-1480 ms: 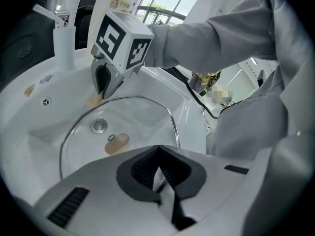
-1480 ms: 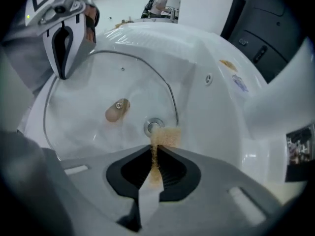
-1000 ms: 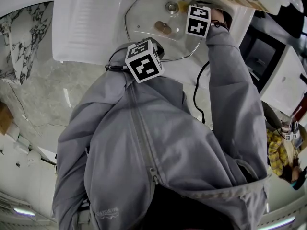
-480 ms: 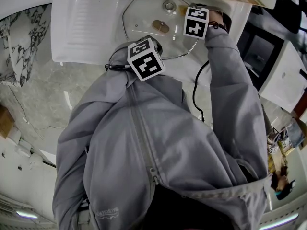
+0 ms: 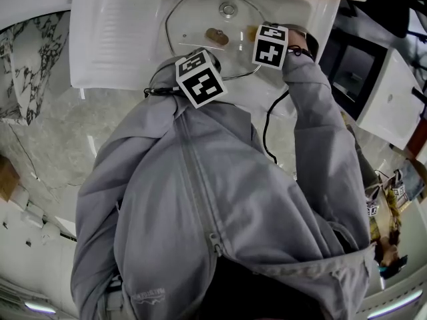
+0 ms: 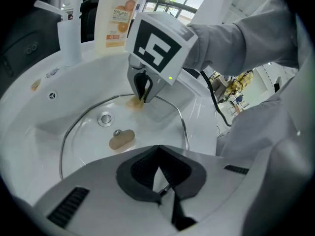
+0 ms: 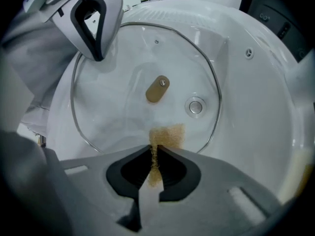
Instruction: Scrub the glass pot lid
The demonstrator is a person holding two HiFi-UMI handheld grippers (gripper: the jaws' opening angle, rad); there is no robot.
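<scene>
Glass lid [image 5: 193, 19] in white sink [image 5: 113, 45], grey jacket [image 5: 220, 199]

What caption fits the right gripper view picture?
Right tongs hold a tan sponge on the glass lid in a white sink.

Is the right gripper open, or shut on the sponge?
Shut: the jaws of the right gripper pinch the sponge, whose free end sticks out over the lid.

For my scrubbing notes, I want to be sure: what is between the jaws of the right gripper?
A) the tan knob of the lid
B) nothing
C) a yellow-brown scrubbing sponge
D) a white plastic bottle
C: in the right gripper view the right gripper is shut on the yellow-brown scrubbing sponge, which rests on the round glass pot lid.
</scene>
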